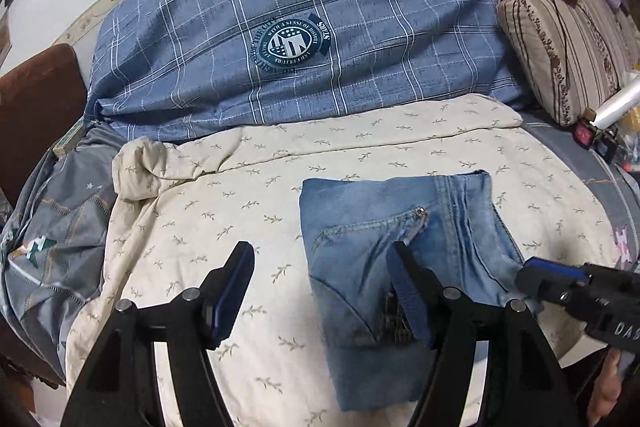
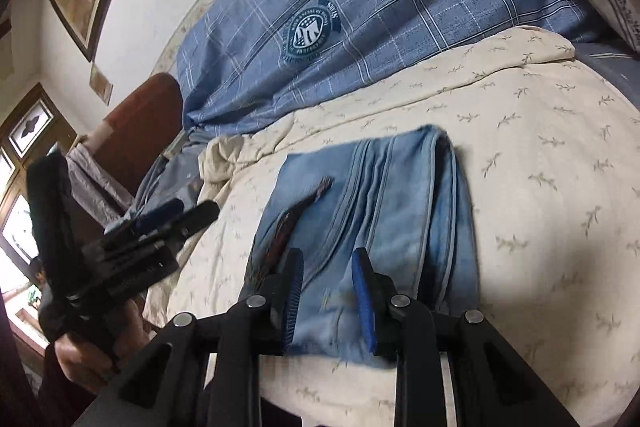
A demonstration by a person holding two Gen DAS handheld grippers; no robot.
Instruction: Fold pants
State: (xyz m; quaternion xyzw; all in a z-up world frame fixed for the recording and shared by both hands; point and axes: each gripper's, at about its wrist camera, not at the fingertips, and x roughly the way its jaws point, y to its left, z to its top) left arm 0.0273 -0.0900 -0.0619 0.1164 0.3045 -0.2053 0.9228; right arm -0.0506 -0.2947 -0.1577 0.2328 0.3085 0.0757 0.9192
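**Folded jeans lie flat on the bed, both tongs off the cloth**

The pants (image 1: 404, 251), a pair of light blue jeans, lie folded into a compact rectangle on the cream sprig-patterned sheet (image 1: 224, 211) of the bed. Taking the jeans as the landmark: the big blue checked pillow (image 1: 304, 39) stands well beyond their far edge, against the wall, and the striped cushion (image 1: 560, 55) sits beyond and to their right. The bunched corner of the sheet is off to their far left.

The left tongs (image 1: 320, 291) hang over the near left edge of the jeans with the jaws spread wide; one finger is over bare sheet, the other over denim, and nothing is pinched between them. That spread suits a tool finished with the cloth, not one about to take it.

The right tongs (image 2: 326, 295) hover over the near end of the jeans, jaws narrowly parted. Denim shows in the gap behind them, but the pads do not seem to press on it, so I read them as released. From the left wrist view, they come in low at the jeans' right edge (image 1: 536, 273).

The bundle lies square, seams stacked along its right side, zipper fly uppermost; by my judgement the folding is finished or nearly so.
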